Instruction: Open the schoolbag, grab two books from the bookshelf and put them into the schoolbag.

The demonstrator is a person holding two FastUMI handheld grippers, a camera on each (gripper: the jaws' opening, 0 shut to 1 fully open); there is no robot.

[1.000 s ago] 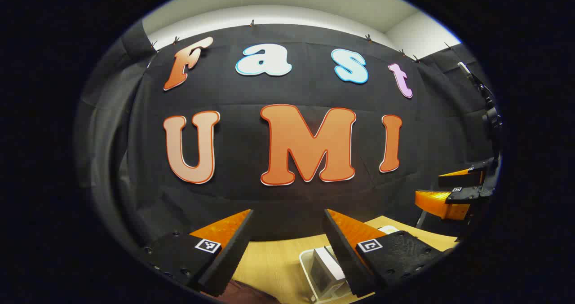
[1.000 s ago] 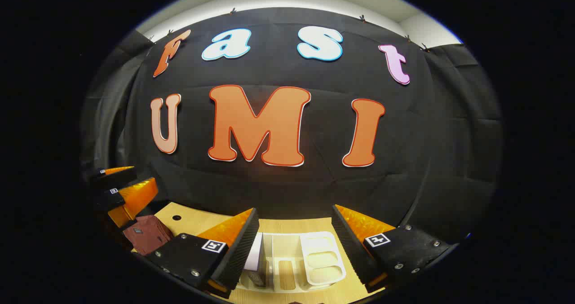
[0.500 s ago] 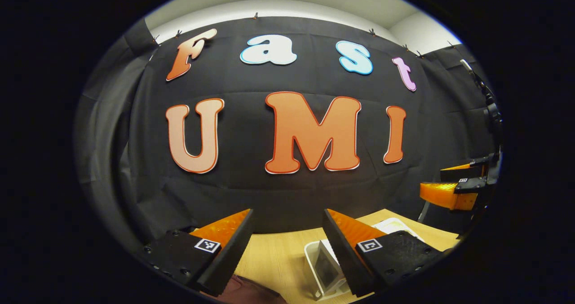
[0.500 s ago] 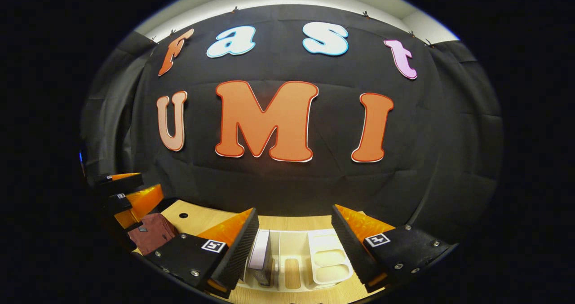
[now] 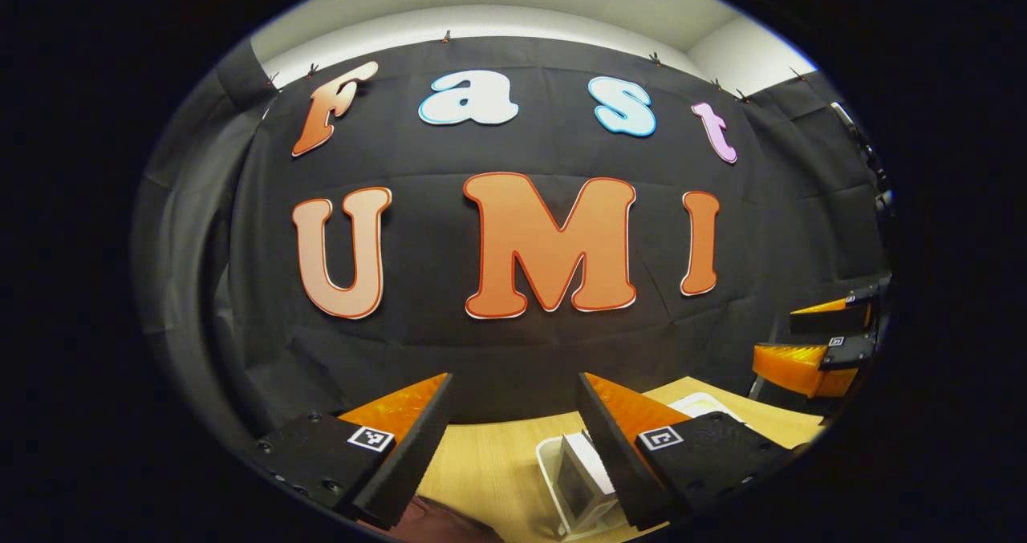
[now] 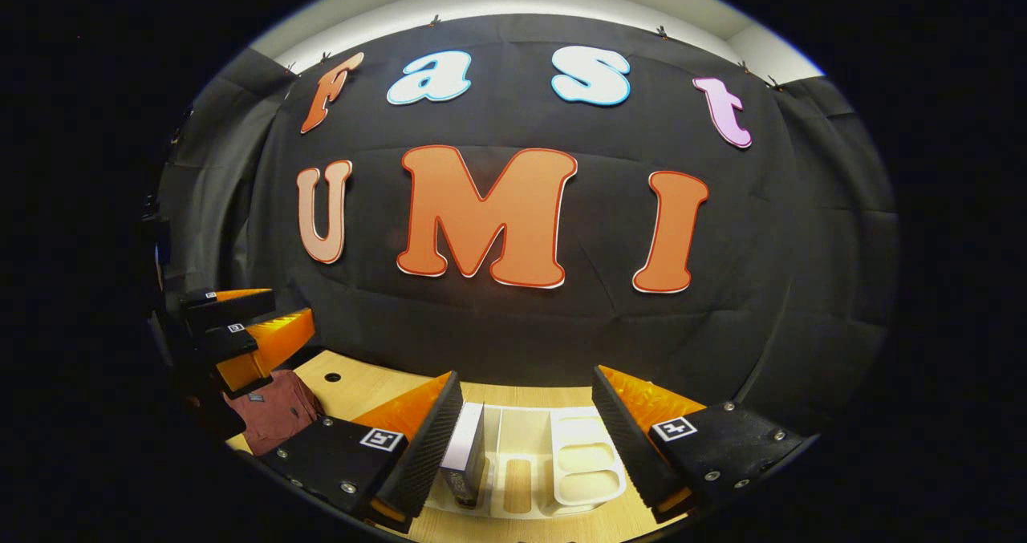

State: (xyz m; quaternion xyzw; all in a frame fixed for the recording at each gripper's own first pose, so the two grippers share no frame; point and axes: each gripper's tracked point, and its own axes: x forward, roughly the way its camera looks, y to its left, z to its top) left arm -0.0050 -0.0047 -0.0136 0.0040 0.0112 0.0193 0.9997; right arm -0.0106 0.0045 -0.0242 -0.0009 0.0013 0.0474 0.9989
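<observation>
Both your claws gape wide, holding nothing. The book (image 6: 464,456) in the rack (image 6: 590,479) looks stiff; pinch its upper edge.

— What carries everything here?

— A light wooden table (image 6: 513,395) with a pale grain, set against the black cloth wall. In the right gripper view a small round hole (image 6: 332,376) shows in its top near the far left corner.

— And what rests on it?

— A white plastic bookshelf (image 6: 574,467) with upright dividers and slotted openings, sitting on the wood near the front edge. A book with a pale cover (image 6: 465,455) stands upright in its leftmost compartment. In the left gripper view the same rack (image 5: 554,479) stands on the table's right part.

— Anything else?

— A dark red fabric schoolbag (image 6: 277,411) lies on the table's left end, well apart from the rack.
</observation>
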